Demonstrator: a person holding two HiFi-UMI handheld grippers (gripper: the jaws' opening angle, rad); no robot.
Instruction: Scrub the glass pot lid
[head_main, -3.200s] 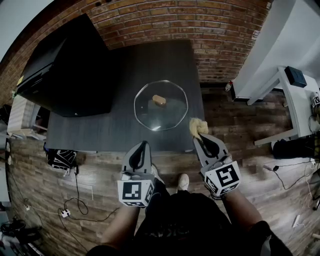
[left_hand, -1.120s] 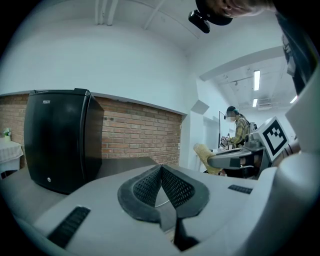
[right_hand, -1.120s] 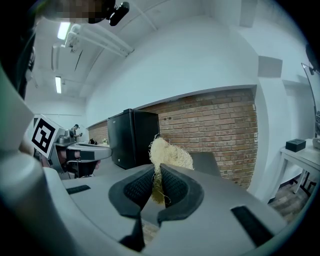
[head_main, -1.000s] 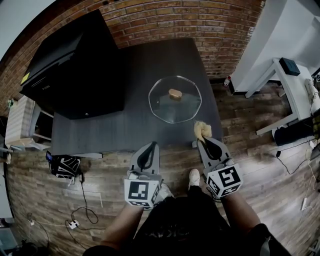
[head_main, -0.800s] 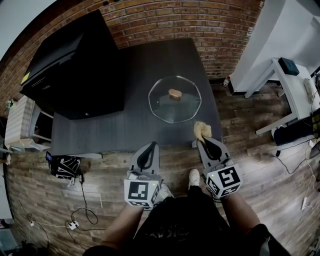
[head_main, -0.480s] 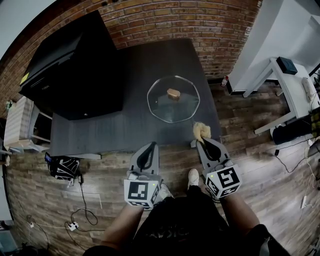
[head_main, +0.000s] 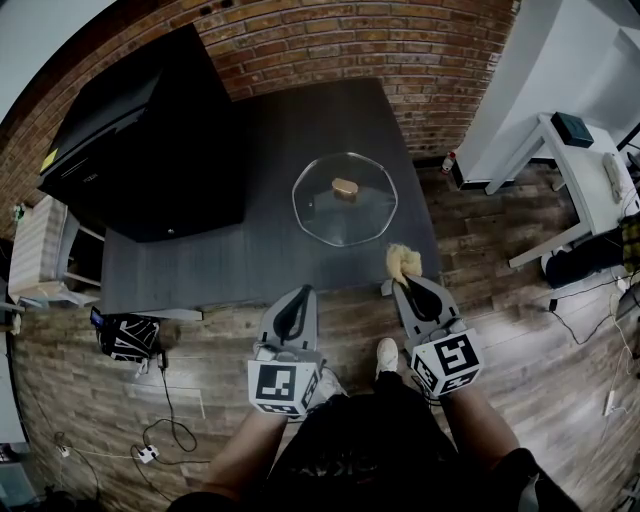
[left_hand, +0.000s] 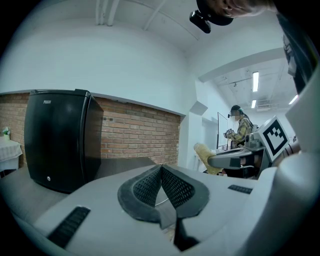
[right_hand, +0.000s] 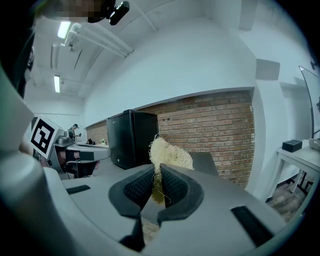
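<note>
A round glass pot lid (head_main: 345, 199) with a tan knob (head_main: 345, 187) lies flat on the dark table (head_main: 250, 250). My right gripper (head_main: 406, 282) is shut on a pale fibrous loofah scrubber (head_main: 402, 263), held over the table's near right corner, short of the lid. In the right gripper view the scrubber (right_hand: 169, 155) sticks up from between the shut jaws. My left gripper (head_main: 292, 300) is shut with nothing in it, held just off the table's near edge; its pads (left_hand: 150, 186) meet at the tips.
A black mini fridge (head_main: 140, 130) stands on the table's left part. A brick wall (head_main: 400, 50) runs behind. A white table (head_main: 570, 170) stands to the right. Cables (head_main: 160, 400) lie on the wooden floor. Another person (left_hand: 241, 125) stands far off.
The view has shifted slightly, so the lid sits a little further left in the head view. Both grippers hold much the same pose, the right still gripping the scrubber.
</note>
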